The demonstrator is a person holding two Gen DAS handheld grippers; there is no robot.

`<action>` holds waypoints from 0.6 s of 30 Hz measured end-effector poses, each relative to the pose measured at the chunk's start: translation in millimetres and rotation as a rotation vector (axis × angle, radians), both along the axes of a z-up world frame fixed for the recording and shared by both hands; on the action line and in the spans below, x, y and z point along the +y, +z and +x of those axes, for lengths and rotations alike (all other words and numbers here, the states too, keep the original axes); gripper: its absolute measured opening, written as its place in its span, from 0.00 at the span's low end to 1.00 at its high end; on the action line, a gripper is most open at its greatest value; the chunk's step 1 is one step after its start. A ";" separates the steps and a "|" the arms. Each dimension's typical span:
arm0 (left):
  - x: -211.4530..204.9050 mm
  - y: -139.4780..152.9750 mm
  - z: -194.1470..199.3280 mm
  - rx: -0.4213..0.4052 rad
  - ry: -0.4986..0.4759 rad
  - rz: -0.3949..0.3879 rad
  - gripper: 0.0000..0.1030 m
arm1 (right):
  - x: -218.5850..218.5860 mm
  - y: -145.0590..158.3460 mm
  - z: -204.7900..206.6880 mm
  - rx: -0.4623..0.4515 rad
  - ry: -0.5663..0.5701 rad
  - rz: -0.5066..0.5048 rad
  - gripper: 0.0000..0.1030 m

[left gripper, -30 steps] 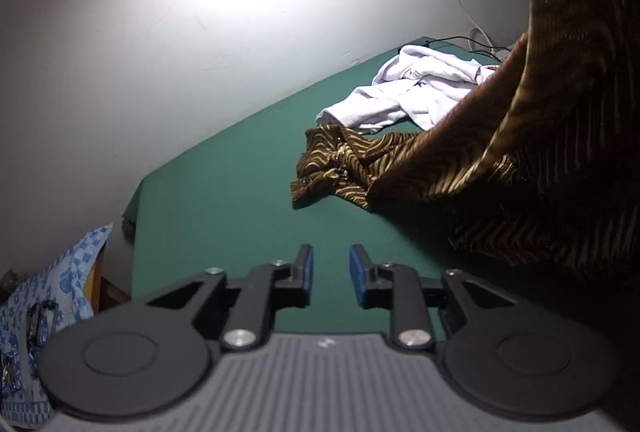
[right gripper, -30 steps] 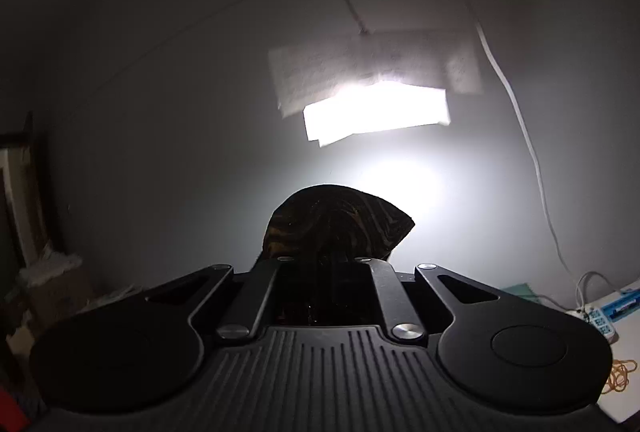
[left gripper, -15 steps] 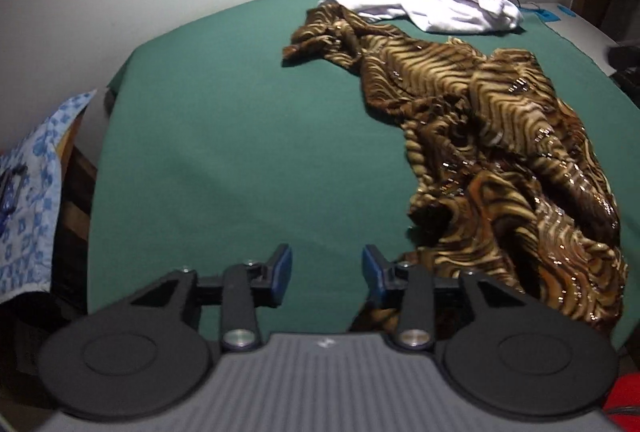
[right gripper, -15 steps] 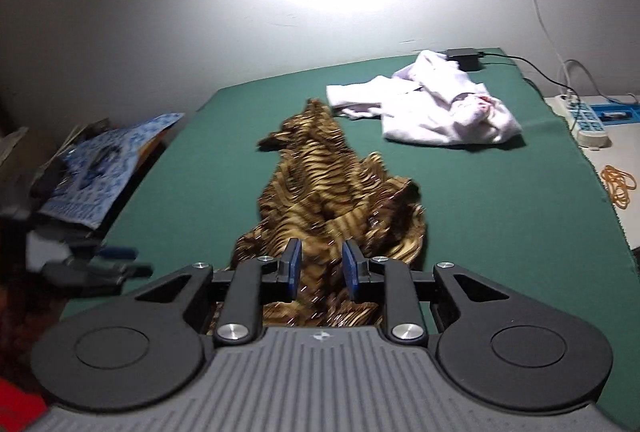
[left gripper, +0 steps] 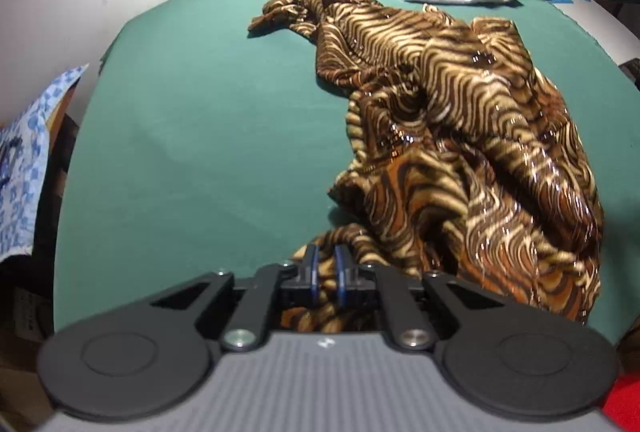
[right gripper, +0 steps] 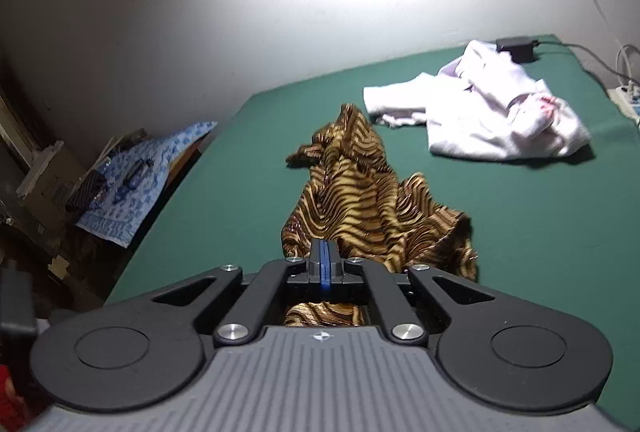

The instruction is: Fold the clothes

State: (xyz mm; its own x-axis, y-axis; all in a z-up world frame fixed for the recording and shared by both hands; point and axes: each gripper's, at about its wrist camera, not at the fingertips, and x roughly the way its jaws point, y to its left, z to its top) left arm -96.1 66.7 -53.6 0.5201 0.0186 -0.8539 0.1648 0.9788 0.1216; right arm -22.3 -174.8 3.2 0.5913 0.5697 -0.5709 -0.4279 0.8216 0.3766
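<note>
Striped brown-and-gold garment [left gripper: 452, 136], of shiny fabric flecked with glittering thread, lay crumpled in deep folds on the flat green table cover [left gripper: 208, 152], running from the near edge toward the far side, where one twisted end tapered to a point. The left gripper [left gripper: 325, 272] sat at the garment's near hem; its jaws were closing, the blue pads [left gripper: 313, 270] nearly together with striped cloth between them. The right gripper [right gripper: 325, 264] was pressed fully together, its blue pads meeting in a thin line over the garment's near edge; whether cloth was pinched there could not be told. Beyond the striped piece, a soft white garment [right gripper: 492, 108] lay in a rumpled heap, just beside the twisted tip. A blue-and-white patterned cloth [right gripper: 136, 180] draped over something off the table's left side.
</note>
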 end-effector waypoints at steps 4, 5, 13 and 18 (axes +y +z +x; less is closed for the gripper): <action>-0.8 2.0 16.5 -0.006 -0.008 0.012 0.01 | 8.9 -6.2 -11.8 -0.036 -0.015 -0.083 0.40; -2.2 3.2 20.3 -0.004 -0.010 0.016 0.01 | 19.0 -15.5 -9.9 -0.025 -0.010 -0.096 0.40; -13.4 11.2 29.5 0.005 -0.025 0.079 0.08 | 71.2 -57.9 19.3 0.040 -0.072 -0.125 0.00; -12.4 14.2 30.2 -0.005 -0.030 0.081 0.09 | 43.7 -15.0 -3.5 -0.031 -0.149 -0.066 0.00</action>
State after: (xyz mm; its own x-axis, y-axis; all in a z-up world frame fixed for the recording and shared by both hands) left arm -65.9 54.2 -39.4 0.5259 0.0722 -0.8475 0.1929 0.9603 0.2016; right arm -25.8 -131.2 -11.8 0.6847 0.4360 -0.5841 -0.3100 0.8994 0.3081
